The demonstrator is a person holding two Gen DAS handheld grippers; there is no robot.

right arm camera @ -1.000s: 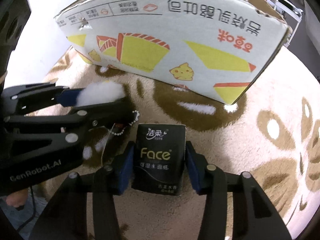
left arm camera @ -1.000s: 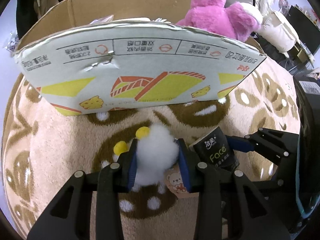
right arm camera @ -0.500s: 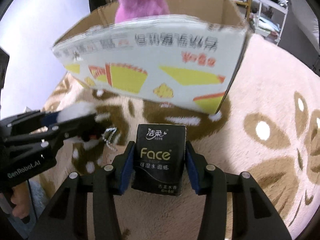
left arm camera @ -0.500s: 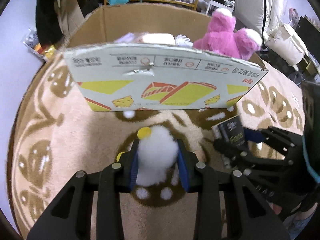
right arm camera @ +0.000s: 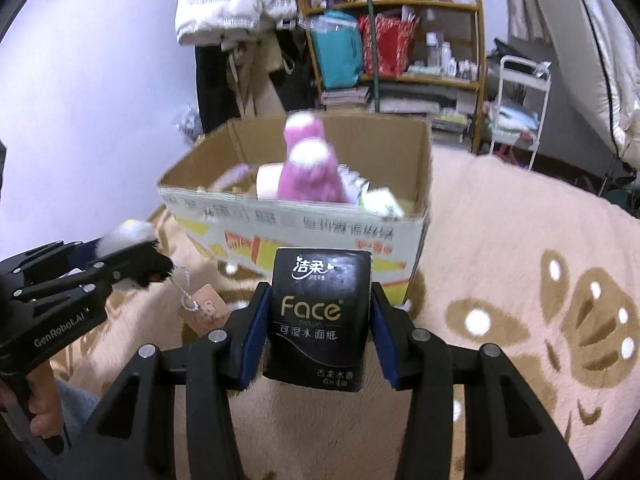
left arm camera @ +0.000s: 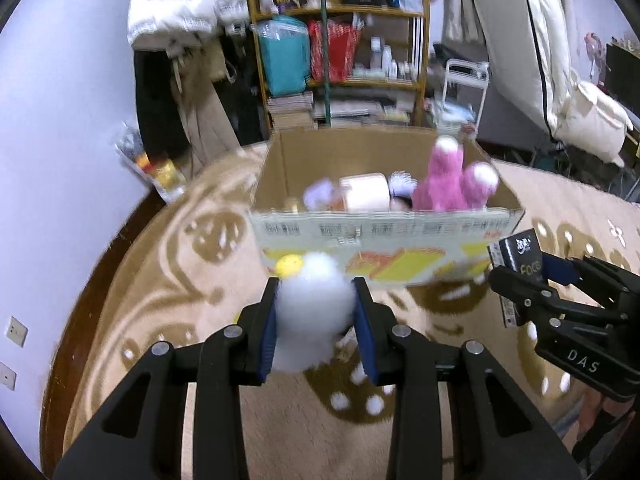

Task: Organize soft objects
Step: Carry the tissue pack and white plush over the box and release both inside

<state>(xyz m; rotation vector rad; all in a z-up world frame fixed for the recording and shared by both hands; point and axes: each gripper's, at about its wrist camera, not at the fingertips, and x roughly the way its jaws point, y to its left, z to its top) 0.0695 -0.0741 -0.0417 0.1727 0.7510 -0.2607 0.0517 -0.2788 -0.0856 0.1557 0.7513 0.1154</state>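
Held above the rug (right arm camera: 500, 240) short of the cardboard box (right arm camera: 420, 168), the right gripper (right arm camera: 318, 324) clamps an upright tissue pack (right arm camera: 320, 316), long axis vertical, while the left gripper (left arm camera: 316, 320) squeezes a white plush (left arm camera: 312, 304).

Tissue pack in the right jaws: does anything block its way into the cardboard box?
Only the box's near wall stands between the tissue pack and the opening. Inside the cardboard box, a pink plush and a paper roll fill the middle; the right corner looks freer.

Both wrist views high, facing shared box (left arm camera: 384, 236).
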